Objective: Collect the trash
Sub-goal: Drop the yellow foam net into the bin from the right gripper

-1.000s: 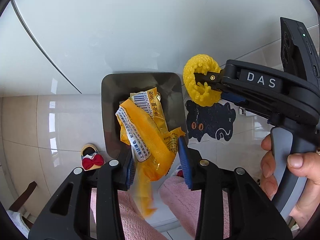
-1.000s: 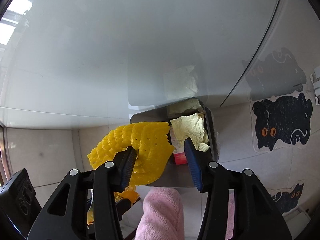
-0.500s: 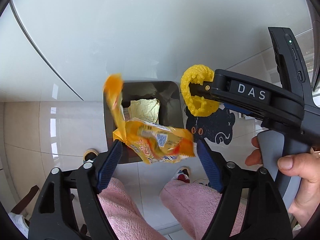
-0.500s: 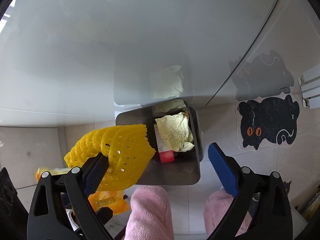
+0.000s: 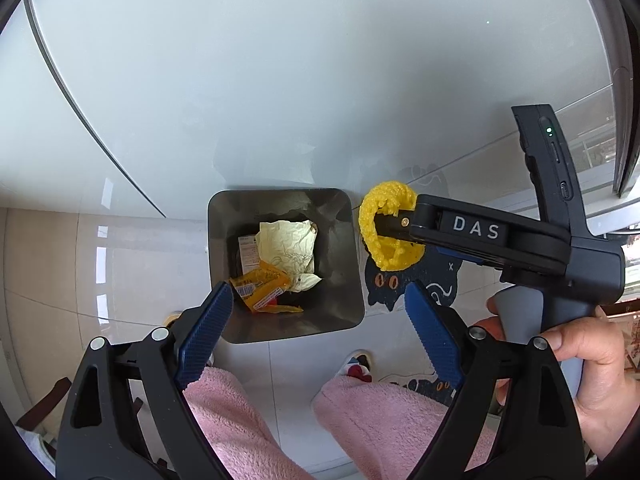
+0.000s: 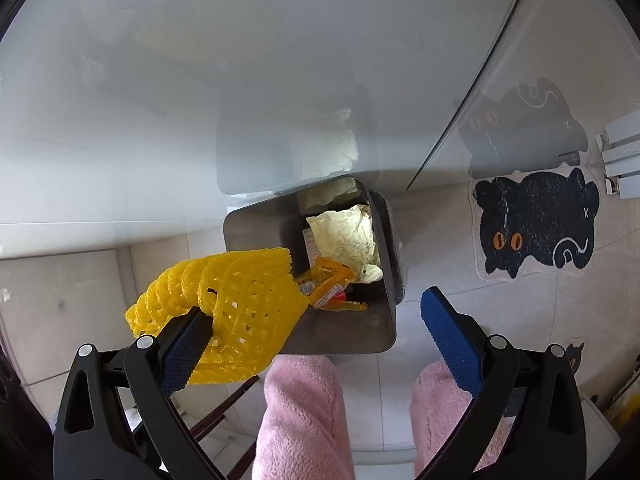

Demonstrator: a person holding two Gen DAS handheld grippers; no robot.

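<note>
A grey trash bin (image 5: 352, 304) stands on the floor below the glass table edge; it also shows in the right wrist view (image 6: 248, 224). Inside lie crumpled pale paper (image 5: 288, 248), an orange snack wrapper (image 5: 262, 286) and a small carton. My left gripper (image 5: 316, 328) is open and empty above the bin. My right gripper (image 6: 316, 328) is open; a yellow foam net (image 6: 228, 312) still hangs on its left finger, over the bin's left edge. The net also shows in the left wrist view (image 5: 384, 236).
A glass table top (image 5: 280, 80) spans the upper view. A black cat-shaped mat (image 6: 536, 224) lies on the tiled floor right of the bin. The person's pink-trousered legs (image 6: 304, 416) stand just in front of the bin. A small slipper (image 5: 356, 366) is by the feet.
My left gripper opened and the orange wrapper fell into the bin. My right gripper opened wide; the yellow net stayed hanging on its left finger.
</note>
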